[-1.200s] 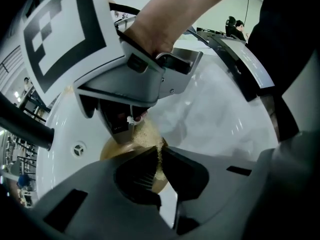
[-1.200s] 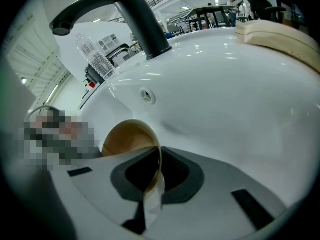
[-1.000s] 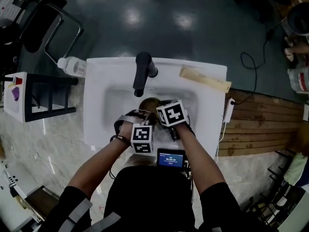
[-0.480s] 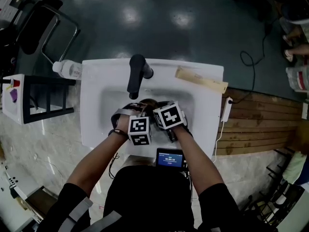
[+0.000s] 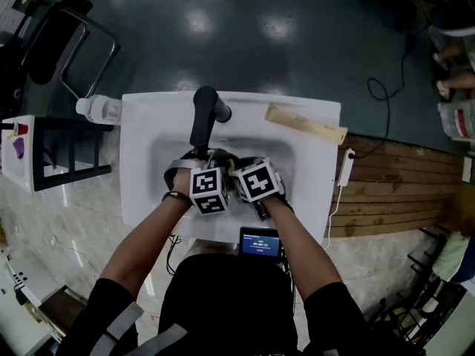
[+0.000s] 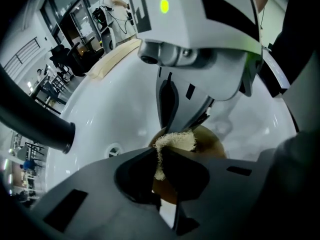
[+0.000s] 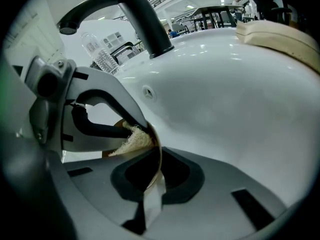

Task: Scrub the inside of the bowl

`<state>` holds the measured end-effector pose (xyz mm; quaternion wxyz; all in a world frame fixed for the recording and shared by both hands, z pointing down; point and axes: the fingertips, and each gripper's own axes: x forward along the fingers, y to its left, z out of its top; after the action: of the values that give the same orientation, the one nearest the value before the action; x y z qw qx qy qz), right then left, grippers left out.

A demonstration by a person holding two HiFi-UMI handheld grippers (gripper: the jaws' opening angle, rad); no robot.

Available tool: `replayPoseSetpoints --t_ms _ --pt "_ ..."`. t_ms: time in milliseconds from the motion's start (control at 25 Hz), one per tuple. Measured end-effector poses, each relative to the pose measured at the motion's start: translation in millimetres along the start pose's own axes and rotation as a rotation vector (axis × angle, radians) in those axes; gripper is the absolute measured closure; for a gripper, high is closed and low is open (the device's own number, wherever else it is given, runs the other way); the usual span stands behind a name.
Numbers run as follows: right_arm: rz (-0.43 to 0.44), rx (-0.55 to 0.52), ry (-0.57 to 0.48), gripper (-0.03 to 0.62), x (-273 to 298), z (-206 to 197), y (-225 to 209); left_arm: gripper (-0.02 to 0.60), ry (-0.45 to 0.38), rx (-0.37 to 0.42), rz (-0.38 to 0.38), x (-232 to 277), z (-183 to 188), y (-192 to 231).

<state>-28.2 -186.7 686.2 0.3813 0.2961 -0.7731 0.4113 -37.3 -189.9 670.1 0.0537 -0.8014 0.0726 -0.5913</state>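
A brown bowl (image 6: pixel 212 145) is tilted inside the white sink basin (image 5: pixel 141 162). My right gripper (image 7: pixel 159 156) is shut on its thin rim (image 7: pixel 158 146). My left gripper (image 6: pixel 159 156) is shut on a beige scrub pad (image 6: pixel 172 141), which is pressed against the inside of the bowl. In the right gripper view the pad (image 7: pixel 132 140) shows at the tip of the left gripper's fingers (image 7: pixel 102 130). From the head view the left gripper (image 5: pixel 208 190) and right gripper (image 5: pixel 256 181) sit side by side in the basin and hide the bowl.
A black faucet (image 5: pixel 202 121) arches over the basin's far side. A plastic bottle (image 5: pixel 100 110) lies at the sink's far left corner, a beige board (image 5: pixel 306 124) at the far right. A black rack (image 5: pixel 52 150) stands to the left. A small screen (image 5: pixel 260 242) is at the near rim.
My left gripper has moved away from me toward the faucet and now sits level with the right gripper. The right gripper has held nearly still on the bowl.
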Motion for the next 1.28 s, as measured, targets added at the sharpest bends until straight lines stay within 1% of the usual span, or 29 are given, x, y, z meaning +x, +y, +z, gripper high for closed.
replayPoseSetpoints --t_ms 120,240,440,680,880,1080,1280 --pt "0.0 0.002 0.003 0.574 -0.1 -0.3 -0.1 0.561 0.006 0.018 0.015 0.8 0.6 2.9" --pt "-0.005 0.01 0.007 0.574 0.3 -0.3 -1.2 0.561 0.027 0.03 0.052 -0.2 -5.2 6.3" --pt "-0.031 0.008 0.023 0.574 1.4 -3.9 -5.5 0.561 0.038 0.028 0.079 -5.2 -18.1 5.2" --pt "-0.047 0.014 0.025 0.574 1.3 -3.9 -7.3 0.561 0.051 0.029 0.085 -11.0 -32.2 -3.2" --pt "-0.058 0.028 0.02 0.574 -0.1 -2.2 -7.0 0.561 0.037 0.029 0.089 -24.8 -32.9 -11.3" --pt "-0.074 0.032 0.011 0.574 0.9 -1.5 -7.9 0.561 0.036 0.051 0.059 -26.9 -35.0 -34.1" --pt "-0.087 0.05 0.014 0.574 0.2 -2.9 -9.7 0.563 0.023 0.073 0.038 -30.5 -26.8 -54.6"
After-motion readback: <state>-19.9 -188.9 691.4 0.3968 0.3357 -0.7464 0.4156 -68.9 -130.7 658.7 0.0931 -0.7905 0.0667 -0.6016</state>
